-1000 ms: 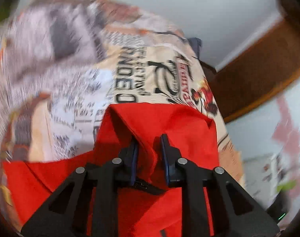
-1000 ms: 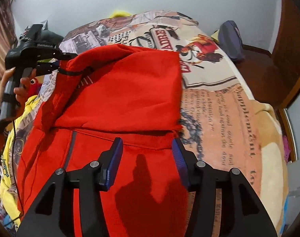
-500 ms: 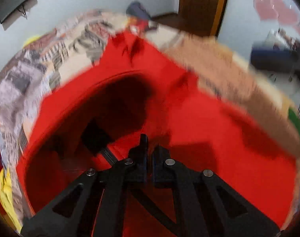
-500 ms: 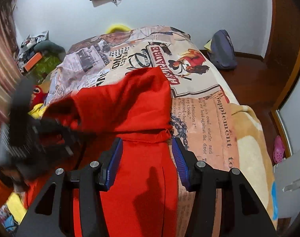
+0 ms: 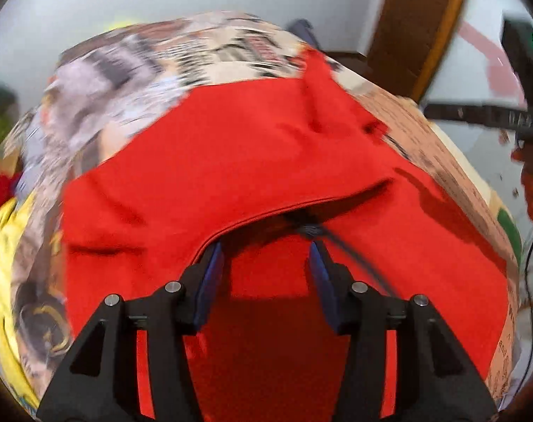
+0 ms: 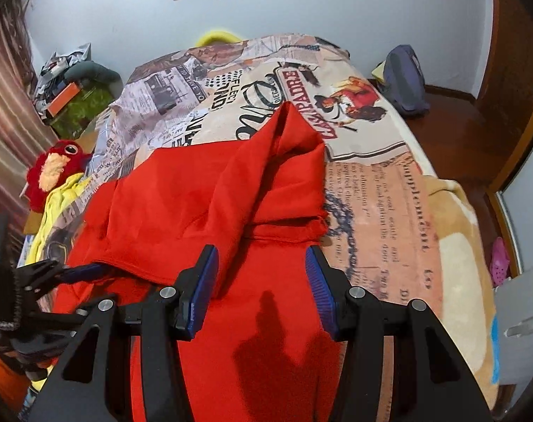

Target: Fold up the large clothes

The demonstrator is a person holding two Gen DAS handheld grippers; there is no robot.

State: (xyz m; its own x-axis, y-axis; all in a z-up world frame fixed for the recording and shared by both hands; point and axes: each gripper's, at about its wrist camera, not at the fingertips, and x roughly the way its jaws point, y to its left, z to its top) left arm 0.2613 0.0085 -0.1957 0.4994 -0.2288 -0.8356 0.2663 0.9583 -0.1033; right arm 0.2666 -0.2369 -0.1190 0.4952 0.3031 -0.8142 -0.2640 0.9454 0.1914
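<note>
A large red hooded garment [image 6: 210,197] lies on the bed, its top part folded down over the body; it also fills the left wrist view [image 5: 252,161]. My left gripper [image 5: 266,249] is open, its jaws either side of the folded edge, holding nothing; a dark drawstring [image 5: 340,246] lies by its right finger. It shows at the left of the right wrist view [image 6: 83,270], at the garment's left edge. My right gripper [image 6: 261,256] is open and empty above the garment's lower part.
The bed has a newspaper-print cover [image 6: 378,161]. A yellow cloth [image 6: 59,204] and a red plush toy [image 6: 55,168] lie at the bed's left side. A dark bag [image 6: 405,81] sits on the floor by the wooden door [image 6: 512,70]. Clutter [image 6: 73,95] stands far left.
My left gripper carried the hood end over the garment's body, then opened and let it go; the fold now lies flat. My right gripper stayed open above the garment.
</note>
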